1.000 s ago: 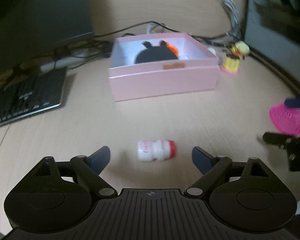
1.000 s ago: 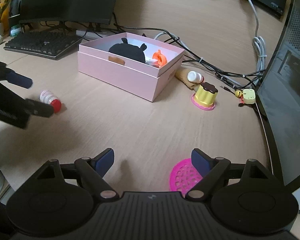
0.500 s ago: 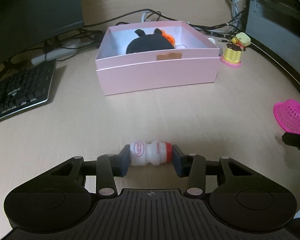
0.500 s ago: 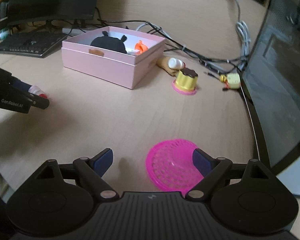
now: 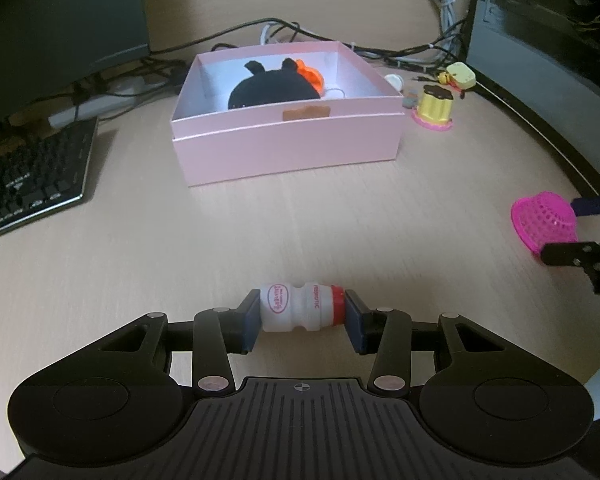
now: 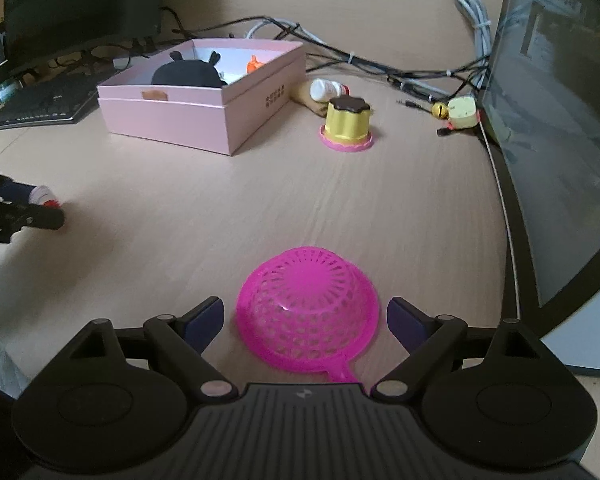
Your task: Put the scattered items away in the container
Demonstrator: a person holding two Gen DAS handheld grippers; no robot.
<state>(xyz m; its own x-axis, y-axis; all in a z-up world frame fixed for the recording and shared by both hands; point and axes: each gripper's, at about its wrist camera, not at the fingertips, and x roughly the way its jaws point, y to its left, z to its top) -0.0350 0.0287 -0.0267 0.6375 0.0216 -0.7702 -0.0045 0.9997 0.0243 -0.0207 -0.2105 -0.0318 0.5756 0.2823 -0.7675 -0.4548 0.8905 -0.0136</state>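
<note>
My left gripper [image 5: 302,322] is shut on a small white drink bottle with a red cap [image 5: 300,307], held lying crosswise just above the desk. The pink box [image 5: 288,142] stands ahead of it, holding a black plush [image 5: 274,90] and an orange toy [image 5: 310,74]. My right gripper [image 6: 306,318] is open, its fingers on either side of an upturned pink mesh strainer [image 6: 306,304] on the desk, not touching it. The box also shows in the right wrist view [image 6: 172,118].
A gold pudding toy on a pink base [image 6: 348,124], a second small bottle [image 6: 326,89] and a yellow charm [image 6: 462,112] lie right of the box. A keyboard [image 5: 28,176] is at left, cables [image 5: 404,54] behind, a dark computer case [image 6: 560,80] at right.
My left gripper closed on the drink bottle and lifted it slightly. My right gripper moved forward so that the pink strainer now sits between its open fingers.
</note>
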